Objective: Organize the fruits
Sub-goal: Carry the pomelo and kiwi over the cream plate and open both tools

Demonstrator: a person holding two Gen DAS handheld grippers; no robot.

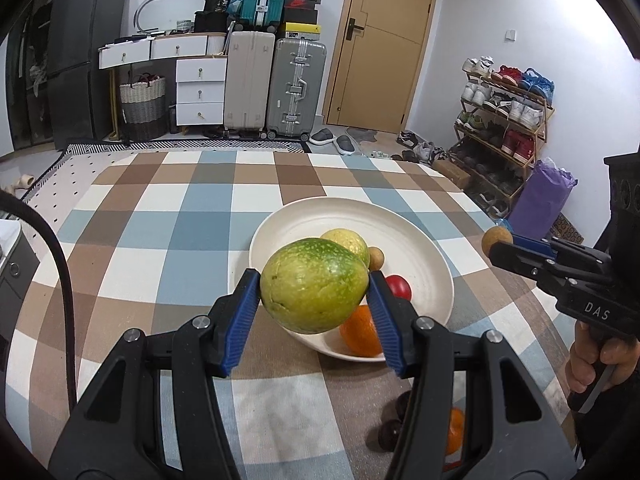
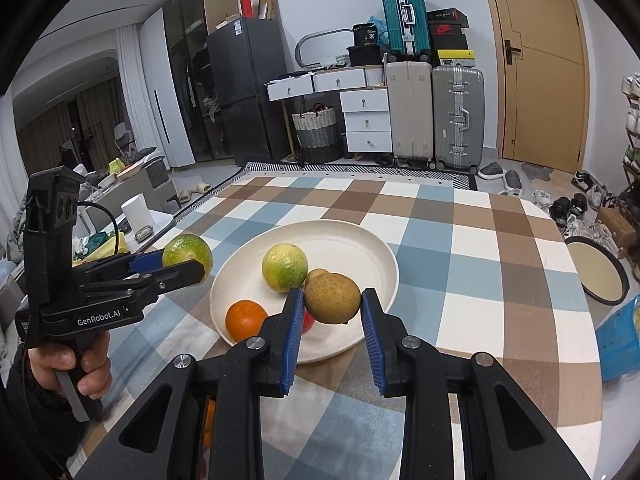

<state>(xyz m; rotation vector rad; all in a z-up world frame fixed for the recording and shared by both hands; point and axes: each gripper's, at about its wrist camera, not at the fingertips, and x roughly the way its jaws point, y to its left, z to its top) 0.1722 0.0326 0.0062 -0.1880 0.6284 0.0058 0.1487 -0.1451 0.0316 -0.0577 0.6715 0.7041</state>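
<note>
My left gripper (image 1: 314,286) is shut on a green-yellow fruit (image 1: 314,286) and holds it above the near rim of the white plate (image 1: 296,216). It also shows in the right wrist view (image 2: 187,254). My right gripper (image 2: 331,300) is shut on a small brown round fruit (image 2: 332,298) above the plate (image 2: 360,240); the left wrist view shows it too (image 1: 497,240). In the plate lie a yellow-green fruit (image 2: 285,267), an orange (image 2: 245,319), a red fruit (image 1: 399,286) and a second small brown fruit (image 1: 376,258).
The plate stands on a checked tablecloth (image 1: 160,224). Two dark small fruits (image 1: 390,434) and an orange (image 1: 455,430) lie near the front edge under my left gripper. A blue bag (image 2: 618,344) and a round tray (image 2: 596,270) sit at the right.
</note>
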